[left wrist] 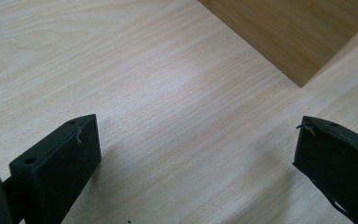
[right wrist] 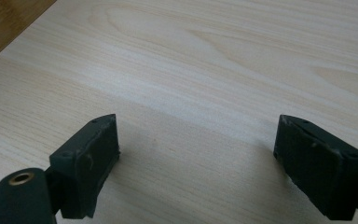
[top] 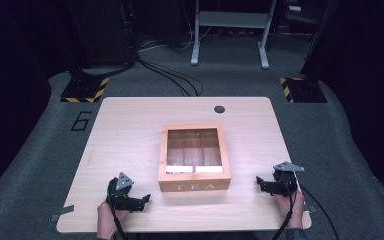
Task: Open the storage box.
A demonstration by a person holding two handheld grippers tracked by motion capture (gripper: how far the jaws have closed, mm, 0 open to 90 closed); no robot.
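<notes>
— Starting at the left, we see the left hand (top: 106, 219) at the table's (top: 130, 120) near edge, holding the left gripper (top: 141, 201) low over the wood. Its jaws point toward the box (top: 195, 186) and stand wide apart with nothing between them.

— We agree. In the left gripper view that gripper (left wrist: 196, 154) shows bare tabletop (left wrist: 121, 70) between its two black jaws, and a corner of the box (left wrist: 284, 32) sits at upper right, near but not touching them.

— Moving to the middle, we find the box in the centre of the table, closed by a lid with a clear pane in a wooden frame. Its front wall reads TEA. Through the pane we make out dividers; what lies in the compartments we cannot tell.

— Beyond it, a small dark round hole (top: 219, 109) marks the table near the far edge.

— On the right, the right hand (top: 294, 210) holds the right gripper (top: 261, 184) just beside the box's front right corner, apart from it, a cable (top: 320, 210) trailing off the near edge.

— Its jaws are spread too. In the right gripper view we see the gripper (right wrist: 196, 147) over plain wood (right wrist: 214, 56), gripping nothing, with a sliver of the box (right wrist: 4, 23) at upper left
</notes>
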